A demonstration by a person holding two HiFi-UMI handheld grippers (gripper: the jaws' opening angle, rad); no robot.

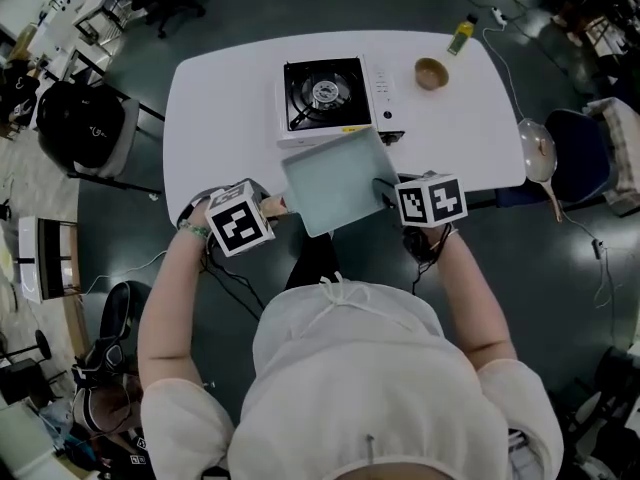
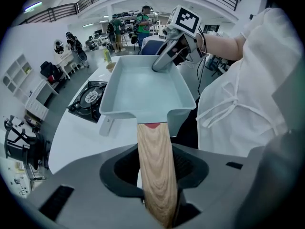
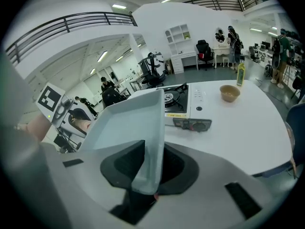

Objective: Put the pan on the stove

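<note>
Pale grey-blue pan (image 1: pixel 330 180), light wood-grain handle (image 2: pixel 155 166); white stove (image 1: pixel 330 96), black burner well; white counter (image 1: pixel 220 118); tan bowl (image 1: pixel 431 73); yellow-green bottle (image 1: pixel 460 36); dark grey-green floor (image 1: pixel 120 218).

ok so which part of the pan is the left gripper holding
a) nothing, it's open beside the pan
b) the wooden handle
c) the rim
b: in the left gripper view the left gripper has its jaws closed on the wooden handle of the pan.

Square pale-blue pan (image 1: pixel 330 180), wooden handle (image 2: pixel 155 171), held aloft just short of white single-burner stove (image 1: pixel 325 98).
</note>
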